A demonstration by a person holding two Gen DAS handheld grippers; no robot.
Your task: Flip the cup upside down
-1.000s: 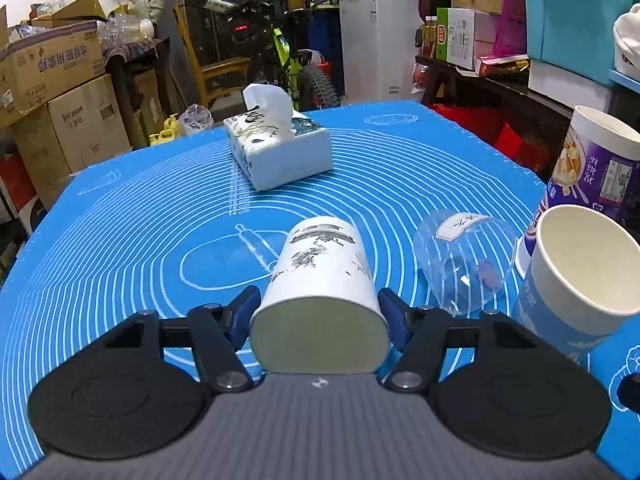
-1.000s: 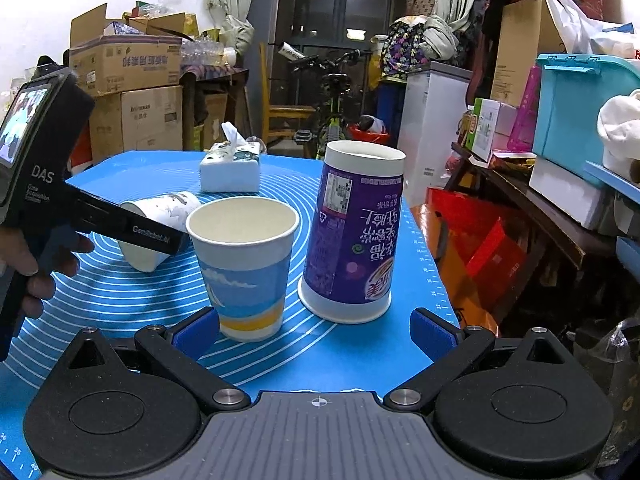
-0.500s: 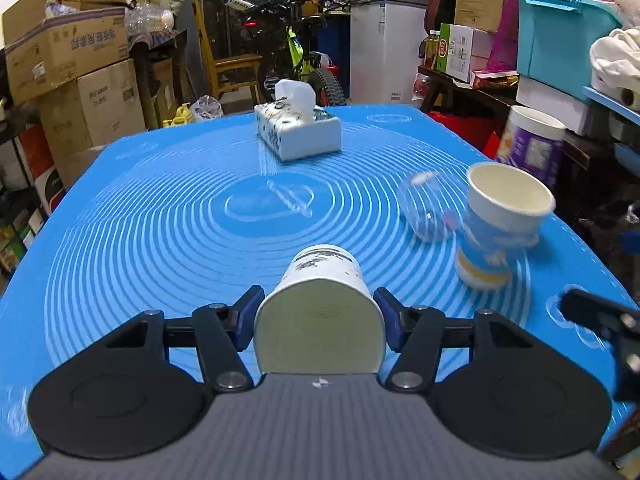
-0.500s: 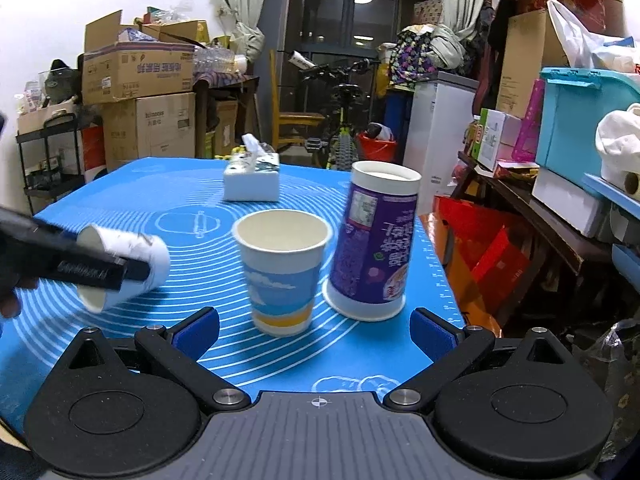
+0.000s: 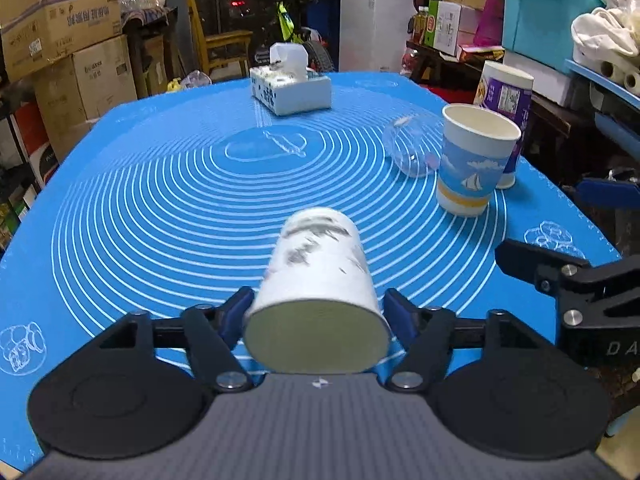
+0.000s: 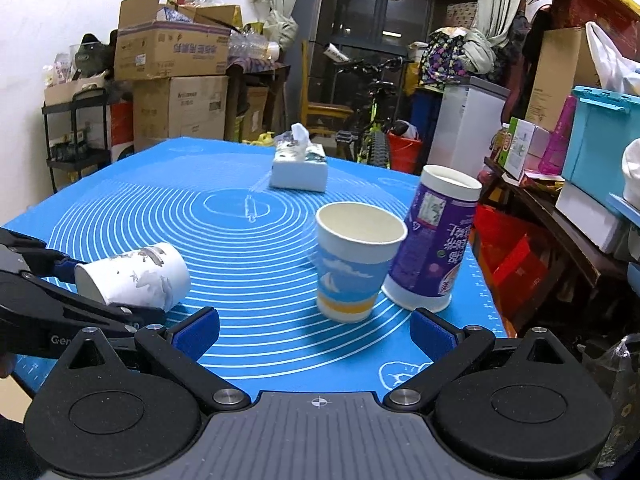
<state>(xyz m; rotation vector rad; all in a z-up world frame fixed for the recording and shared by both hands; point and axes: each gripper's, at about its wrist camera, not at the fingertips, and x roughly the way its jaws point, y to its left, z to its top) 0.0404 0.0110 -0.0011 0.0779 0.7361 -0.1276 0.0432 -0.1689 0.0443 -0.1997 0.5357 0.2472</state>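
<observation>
The white paper cup with grey ink-wash print [image 5: 318, 280] is lying on its side in your left gripper [image 5: 318, 316], held clear above the blue silicone baking mat [image 5: 160, 200] on the table, its open mouth facing the camera and its base pointing toward twelve o'clock. The jaws are pinching it just behind the rim, one blue pad on each side. Judging by the thin paper wall, it is light and easily crushed; the mouth is already looking slightly flattened, so you are likely squeezing as hard as it will bear. The rolled rim is the stiffest part, so that hold looks sound for turning it mouth-down.

Your right gripper [image 6: 316, 334] is hovering with jaws spread wide and nothing between them, pointing at the sailboat-printed blue paper cup [image 6: 354, 260] standing upright at its twelve o'clock, with the tall purple cylindrical carton [image 6: 434, 240] just beside that at two o'clock.

The right wrist view is showing you the white cup side-on at nine o'clock, its base end clear of the mat. The left wrist view alone is showing a clear plastic dome lid [image 5: 412, 148] behind the sailboat cup, and both are showing the white tissue box [image 5: 290, 88] far off.
</observation>
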